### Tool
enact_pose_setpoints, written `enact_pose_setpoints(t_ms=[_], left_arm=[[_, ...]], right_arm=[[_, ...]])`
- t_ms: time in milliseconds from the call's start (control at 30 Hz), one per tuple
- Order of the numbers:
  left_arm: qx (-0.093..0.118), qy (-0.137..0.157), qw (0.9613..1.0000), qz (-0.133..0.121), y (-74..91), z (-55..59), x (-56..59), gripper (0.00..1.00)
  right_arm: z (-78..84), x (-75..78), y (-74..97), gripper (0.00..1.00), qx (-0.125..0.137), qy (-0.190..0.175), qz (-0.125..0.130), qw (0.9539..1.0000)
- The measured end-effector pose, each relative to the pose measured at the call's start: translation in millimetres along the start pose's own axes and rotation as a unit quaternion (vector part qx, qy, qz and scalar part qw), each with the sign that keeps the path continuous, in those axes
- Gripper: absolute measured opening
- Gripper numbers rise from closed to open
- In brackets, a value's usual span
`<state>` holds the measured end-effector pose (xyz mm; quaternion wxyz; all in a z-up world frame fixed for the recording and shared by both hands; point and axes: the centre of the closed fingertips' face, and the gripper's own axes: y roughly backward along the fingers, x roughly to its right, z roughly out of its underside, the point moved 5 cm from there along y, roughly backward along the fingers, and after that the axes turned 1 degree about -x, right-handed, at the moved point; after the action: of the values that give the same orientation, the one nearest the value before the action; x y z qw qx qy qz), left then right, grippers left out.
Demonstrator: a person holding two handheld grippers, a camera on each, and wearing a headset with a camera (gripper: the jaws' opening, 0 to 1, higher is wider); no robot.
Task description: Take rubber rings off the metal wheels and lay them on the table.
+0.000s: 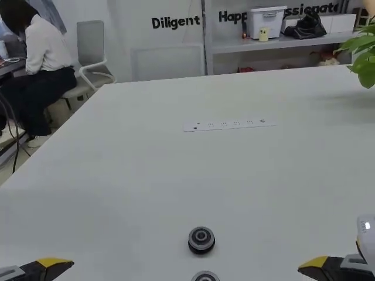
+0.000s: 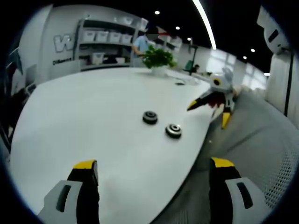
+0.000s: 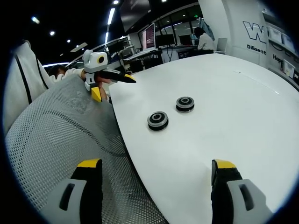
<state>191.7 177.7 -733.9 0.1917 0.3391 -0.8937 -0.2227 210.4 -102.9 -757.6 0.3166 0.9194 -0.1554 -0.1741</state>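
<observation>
Two small metal wheels with dark rubber rings lie flat on the white table (image 1: pixel 176 175) near its front edge. One wheel (image 1: pixel 201 240) sits a little farther in, the other wheel (image 1: pixel 205 276) is cut by the bottom of the head view. In the left gripper view the wheels (image 2: pixel 150 117) (image 2: pixel 173 131) lie well ahead of my open left gripper (image 2: pixel 153 164). My right gripper (image 3: pixel 156 164) is also open and empty, with the wheels (image 3: pixel 158 120) (image 3: pixel 185 104) ahead of it. Both grippers (image 1: pixel 53 264) (image 1: pixel 316 266) hover at the front corners, apart from the wheels.
A white power strip (image 1: pixel 228 124) lies mid-table. A green plant (image 1: pixel 364 52) stands at the far right. A person (image 1: pixel 41 58) sits at a desk beyond the far left corner, beside a grey chair (image 1: pixel 91 52). A mesh chair back (image 3: pixel 60 135) is close behind the front edge.
</observation>
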Motion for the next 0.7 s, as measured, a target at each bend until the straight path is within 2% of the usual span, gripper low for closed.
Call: enact_pose_setpoints(t_ms=[300, 567, 700], left_arm=[[0.004, 0.004, 1.0000, -0.002, 0.5, -0.7, -0.5, 1.00], [0.000, 0.007, 0.9999, 0.010, -1.8, 2.6, 4.6, 1.00], [0.012, 0.014, 0.9998, 0.011, -1.2, 1.7, 5.8, 1.00]], right_arm=[[1.0, 1.1, 0.5, 0.93, -0.004, 0.002, 0.005, 1.0000], [0.9, 7.1, 4.4, 0.93, 0.012, -0.019, 0.019, 0.9996], [1.3, 8.4, 5.0, 0.92, 0.014, -0.025, 0.021, 0.9994]])
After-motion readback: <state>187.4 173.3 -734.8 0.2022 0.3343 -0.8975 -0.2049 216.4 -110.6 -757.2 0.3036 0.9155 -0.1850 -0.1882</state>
